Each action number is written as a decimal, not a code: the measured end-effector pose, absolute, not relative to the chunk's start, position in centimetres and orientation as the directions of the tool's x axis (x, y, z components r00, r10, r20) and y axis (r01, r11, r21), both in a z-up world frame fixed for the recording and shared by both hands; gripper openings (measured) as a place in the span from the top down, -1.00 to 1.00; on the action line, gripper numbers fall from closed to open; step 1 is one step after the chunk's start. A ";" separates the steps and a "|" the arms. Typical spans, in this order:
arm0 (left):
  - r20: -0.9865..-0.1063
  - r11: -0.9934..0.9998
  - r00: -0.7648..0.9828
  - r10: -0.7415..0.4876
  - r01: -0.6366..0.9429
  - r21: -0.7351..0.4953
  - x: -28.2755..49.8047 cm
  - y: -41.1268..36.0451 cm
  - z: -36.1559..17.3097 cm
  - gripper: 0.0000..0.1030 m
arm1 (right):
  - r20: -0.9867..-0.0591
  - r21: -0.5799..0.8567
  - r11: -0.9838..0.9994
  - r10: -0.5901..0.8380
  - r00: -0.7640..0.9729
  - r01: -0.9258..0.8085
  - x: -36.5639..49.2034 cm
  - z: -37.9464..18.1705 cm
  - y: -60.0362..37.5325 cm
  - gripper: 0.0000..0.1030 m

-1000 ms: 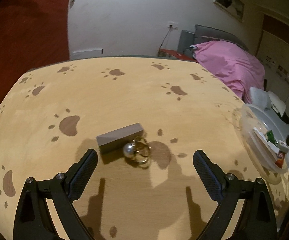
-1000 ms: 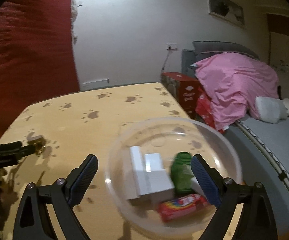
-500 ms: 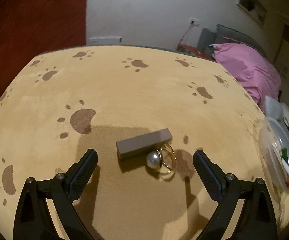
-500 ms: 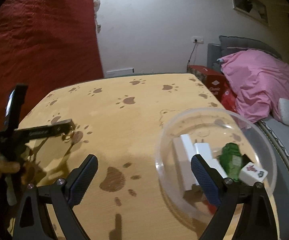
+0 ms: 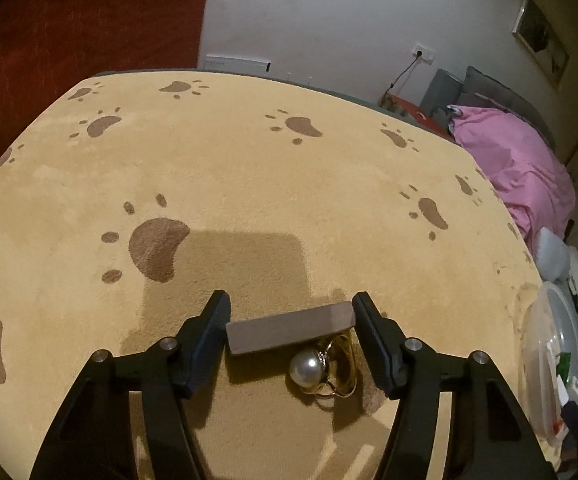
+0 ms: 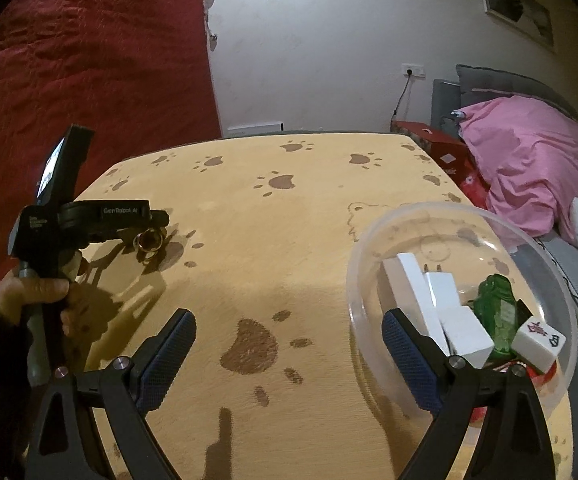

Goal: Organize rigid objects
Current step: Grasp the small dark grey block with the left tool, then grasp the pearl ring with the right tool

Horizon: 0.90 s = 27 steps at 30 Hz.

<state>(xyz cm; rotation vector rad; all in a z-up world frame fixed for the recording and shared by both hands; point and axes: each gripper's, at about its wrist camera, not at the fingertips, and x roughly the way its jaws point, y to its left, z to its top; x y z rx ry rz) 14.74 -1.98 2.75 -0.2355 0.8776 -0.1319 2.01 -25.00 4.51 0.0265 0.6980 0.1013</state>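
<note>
A grey-brown rectangular block [image 5: 289,329] lies on the paw-print tablecloth [image 5: 249,184]. My left gripper [image 5: 291,322] has closed around it, a fingertip touching each end. A gold ring with a pearl [image 5: 321,368] lies just in front of the block, between the fingers. In the right wrist view the left gripper [image 6: 157,220] is at the table's left, low over the ring [image 6: 151,240]. My right gripper [image 6: 289,344] is open and empty above the table, its right finger over the rim of a clear plastic bowl [image 6: 373,236].
The bowl holds white chargers [image 6: 445,300], a green object [image 6: 497,300], a mahjong tile [image 6: 537,340] and a red packet. It also shows at the right edge of the left wrist view [image 5: 537,320]. A bed with pink bedding [image 6: 537,156] stands right of the table, a red curtain [image 6: 89,60] at left.
My left gripper moved down and forward onto the block and its fingers closed in on both ends. My right gripper drew back left from over the bowl.
</note>
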 end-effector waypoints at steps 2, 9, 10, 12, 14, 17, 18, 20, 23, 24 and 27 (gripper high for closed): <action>-0.740 0.964 0.637 -0.216 0.020 -0.264 14.6 -1.7 2.8 -0.23 | -0.643 0.056 0.994 0.107 0.758 -0.093 2.0 4.5 -24.7 -0.87; -0.715 0.963 0.669 -0.202 0.005 -0.268 13.5 -0.3 3.4 -0.23 | -0.659 0.068 0.990 0.136 0.740 -0.122 3.0 4.3 -23.8 -0.87; -0.710 0.964 0.675 -0.198 0.003 -0.266 13.3 0.0 3.6 -0.23 | -0.662 0.070 0.990 0.140 0.736 -0.126 3.2 4.3 -23.6 -0.87; -0.704 0.966 0.684 -0.191 0.003 -0.260 12.9 0.4 3.8 -0.23 | -0.670 0.080 0.988 0.153 0.727 -0.134 3.6 4.1 -23.3 -0.87; -0.698 0.970 0.694 -0.177 0.002 -0.244 12.5 0.6 4.0 -0.23 | -0.675 0.086 0.985 0.167 0.718 -0.148 3.9 4.1 -22.8 -0.87; -0.686 0.977 0.711 -0.153 0.004 -0.213 11.5 1.1 4.4 -0.23 | -0.680 0.086 0.981 0.184 0.710 -0.172 4.5 4.1 -22.0 -0.87; -0.682 0.979 0.717 -0.145 0.004 -0.205 11.3 1.2 4.4 -0.23 | -0.682 0.087 0.979 0.192 0.705 -0.182 4.8 4.1 -21.8 -0.87; -0.670 0.985 0.733 -0.120 0.001 -0.175 10.5 1.6 4.7 -0.23 | -0.692 0.094 0.976 0.206 0.692 -0.197 5.6 4.0 -21.2 -0.87; -0.659 0.990 0.747 -0.093 -0.003 -0.143 9.6 1.9 4.9 -0.23 | -0.704 0.111 0.969 0.232 0.671 -0.219 6.6 3.8 -20.2 -0.87; -0.655 0.991 0.751 -0.086 -0.003 -0.134 9.3 2.1 4.9 -0.23 | -0.708 0.118 0.965 0.247 0.661 -0.233 7.0 3.7 -19.7 -0.87; -0.647 0.993 0.759 -0.071 -0.006 -0.117 8.7 2.4 4.9 -0.23 | -0.715 0.124 0.959 0.263 0.647 -0.254 7.8 3.6 -18.6 -0.85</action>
